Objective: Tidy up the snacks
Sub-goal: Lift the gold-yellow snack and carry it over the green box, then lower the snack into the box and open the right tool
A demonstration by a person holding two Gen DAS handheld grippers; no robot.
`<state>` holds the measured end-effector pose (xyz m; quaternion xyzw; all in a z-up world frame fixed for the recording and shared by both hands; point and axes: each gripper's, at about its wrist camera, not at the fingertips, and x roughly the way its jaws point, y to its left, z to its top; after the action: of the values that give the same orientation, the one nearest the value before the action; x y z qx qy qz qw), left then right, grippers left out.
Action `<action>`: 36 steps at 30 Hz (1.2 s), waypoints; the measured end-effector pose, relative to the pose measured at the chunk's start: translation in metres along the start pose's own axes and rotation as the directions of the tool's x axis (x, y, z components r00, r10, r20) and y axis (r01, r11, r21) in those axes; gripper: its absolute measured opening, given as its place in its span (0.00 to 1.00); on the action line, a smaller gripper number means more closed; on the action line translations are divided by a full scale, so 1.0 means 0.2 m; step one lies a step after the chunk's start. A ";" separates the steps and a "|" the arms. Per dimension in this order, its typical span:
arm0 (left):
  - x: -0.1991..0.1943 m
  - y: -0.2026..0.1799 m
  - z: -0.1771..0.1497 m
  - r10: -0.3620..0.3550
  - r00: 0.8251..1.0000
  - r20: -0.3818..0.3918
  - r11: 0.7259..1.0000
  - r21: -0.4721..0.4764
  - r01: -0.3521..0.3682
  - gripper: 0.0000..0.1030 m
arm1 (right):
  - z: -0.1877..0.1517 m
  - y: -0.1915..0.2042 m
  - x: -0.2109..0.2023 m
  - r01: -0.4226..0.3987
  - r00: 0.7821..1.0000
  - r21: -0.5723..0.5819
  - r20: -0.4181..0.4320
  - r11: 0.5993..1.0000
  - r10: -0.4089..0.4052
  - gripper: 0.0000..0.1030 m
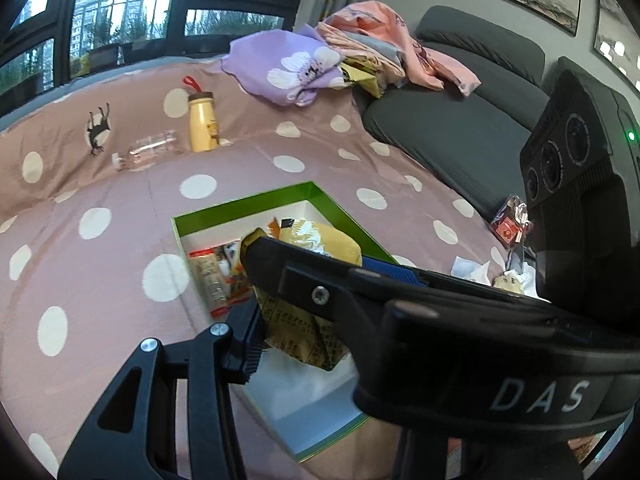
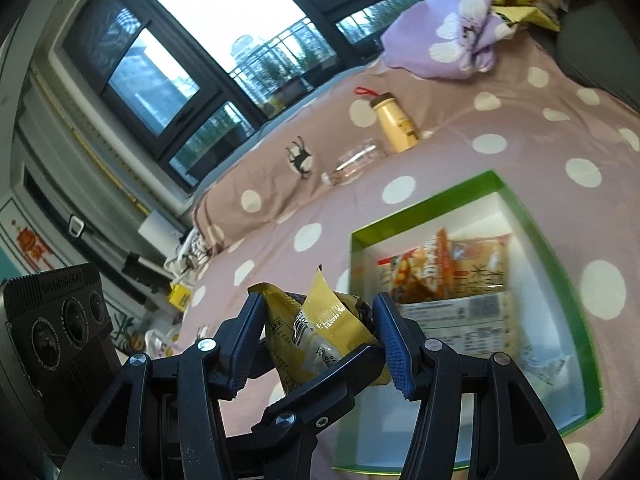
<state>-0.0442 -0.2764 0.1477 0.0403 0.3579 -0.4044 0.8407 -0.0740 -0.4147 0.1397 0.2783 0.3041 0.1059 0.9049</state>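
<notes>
A crumpled yellow snack packet (image 2: 316, 332) hangs between the blue pads of my right gripper (image 2: 322, 316), which is shut on it. My left gripper (image 1: 308, 332) grips the same packet (image 1: 296, 336) from the other side. Its left pad (image 1: 252, 340) presses the wrapper, and its other finger is hidden behind the right gripper's body. One left finger (image 2: 320, 380) crosses under the packet in the right wrist view. Below and beyond lies the open green box (image 1: 248, 200) (image 2: 420, 204) with a white inside, holding several snack packets (image 2: 452, 276) (image 1: 208, 276).
The box rests on a pink polka-dot bedsheet (image 1: 100, 280). Farther back a yellow bottle (image 1: 203, 124) stands beside a clear bottle (image 1: 148, 154) lying on its side. Piled cloths (image 1: 288, 68) and a grey sofa (image 1: 452, 128) are at the right, with small packets (image 1: 512, 224) near it.
</notes>
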 end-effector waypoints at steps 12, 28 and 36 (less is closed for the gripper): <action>0.17 0.00 -0.01 -0.032 0.995 -0.094 0.998 -0.057 0.027 0.43 | 0.02 -0.18 0.05 0.038 0.997 0.090 -0.066 0.995 -0.032 0.57; 0.28 0.08 -0.06 -0.064 0.981 -0.182 0.987 -0.159 0.035 0.43 | 0.00 -0.26 0.18 0.084 0.981 0.137 -0.184 0.987 -0.058 0.57; 0.31 0.09 -0.07 -0.070 0.978 -0.198 0.984 -0.172 0.036 0.43 | -0.01 -0.29 0.20 0.094 0.978 0.150 -0.197 0.984 -0.064 0.57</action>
<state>-0.0134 -0.3002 0.0950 0.0010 0.4758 -0.3889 0.7889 -0.0417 -0.4474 0.0863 0.3254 0.4080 0.0716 0.8500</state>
